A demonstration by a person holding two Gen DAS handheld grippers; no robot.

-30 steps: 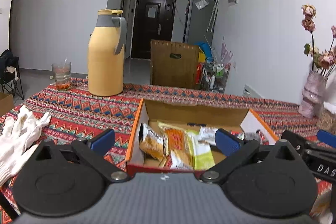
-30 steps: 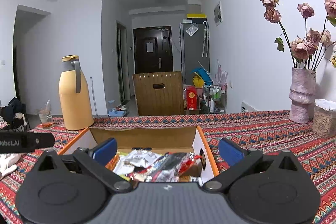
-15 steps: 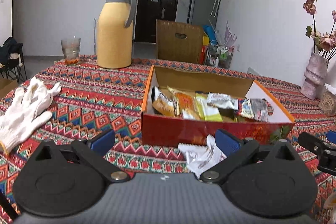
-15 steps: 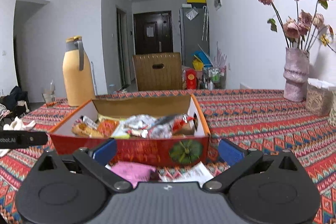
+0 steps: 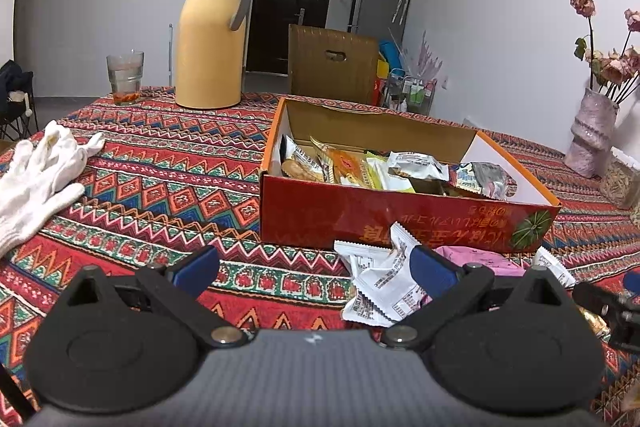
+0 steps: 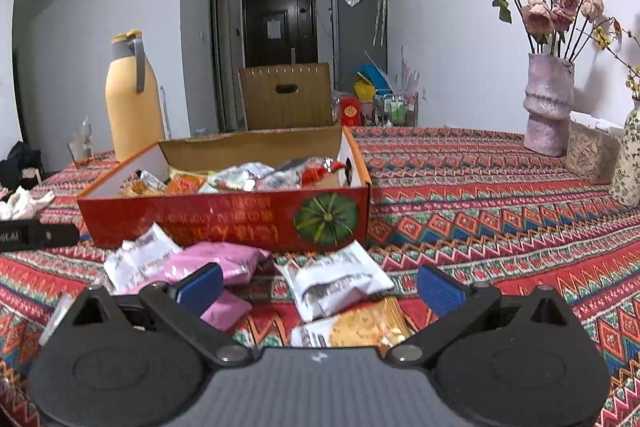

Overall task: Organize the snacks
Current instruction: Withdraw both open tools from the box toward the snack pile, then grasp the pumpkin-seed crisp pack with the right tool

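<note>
While several snacks (image 6: 256, 177) already filled the red box (image 6: 240, 223) on the table (image 6: 500, 211), a few packets (image 6: 338, 281) lay loose just before it, with the left gripper (image 5: 316, 269) and right gripper (image 6: 318, 285) both open and empty.

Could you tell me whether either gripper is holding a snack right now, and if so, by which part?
Nothing is held. The left gripper and right gripper are both open, fingers apart, above loose packets in front of the red box.
</note>
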